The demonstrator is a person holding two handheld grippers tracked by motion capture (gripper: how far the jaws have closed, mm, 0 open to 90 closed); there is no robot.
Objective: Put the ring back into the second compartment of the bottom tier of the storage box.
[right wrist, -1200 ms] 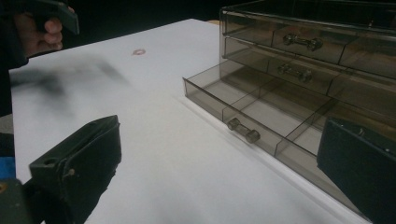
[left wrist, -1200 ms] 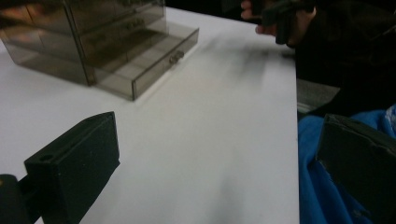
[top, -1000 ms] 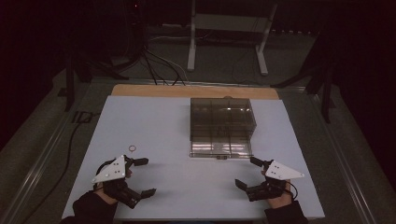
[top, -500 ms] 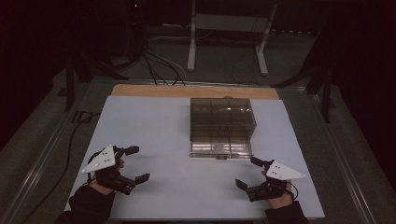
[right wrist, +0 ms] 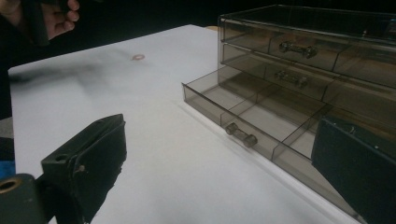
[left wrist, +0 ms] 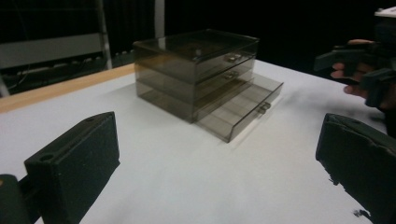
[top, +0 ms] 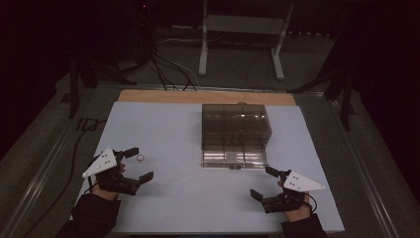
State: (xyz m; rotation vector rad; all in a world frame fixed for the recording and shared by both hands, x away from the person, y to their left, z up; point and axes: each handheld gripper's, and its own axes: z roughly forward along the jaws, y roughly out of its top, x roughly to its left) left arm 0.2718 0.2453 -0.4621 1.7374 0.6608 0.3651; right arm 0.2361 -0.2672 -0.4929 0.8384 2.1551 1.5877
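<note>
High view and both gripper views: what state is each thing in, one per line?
Drawer box: upright on the table.
Bottom drawer: pulled out, looks empty.
Middle drawer: shut.
Top drawer: shut.
Ring: flat on the table, beside the left gripper.
Left gripper: open, holding nothing.
Right gripper: open, holding nothing.

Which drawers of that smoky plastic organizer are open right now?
Only the bottom drawer is open: it juts out from the organizer toward the person, looking empty. The two drawers above sit flush.
</note>
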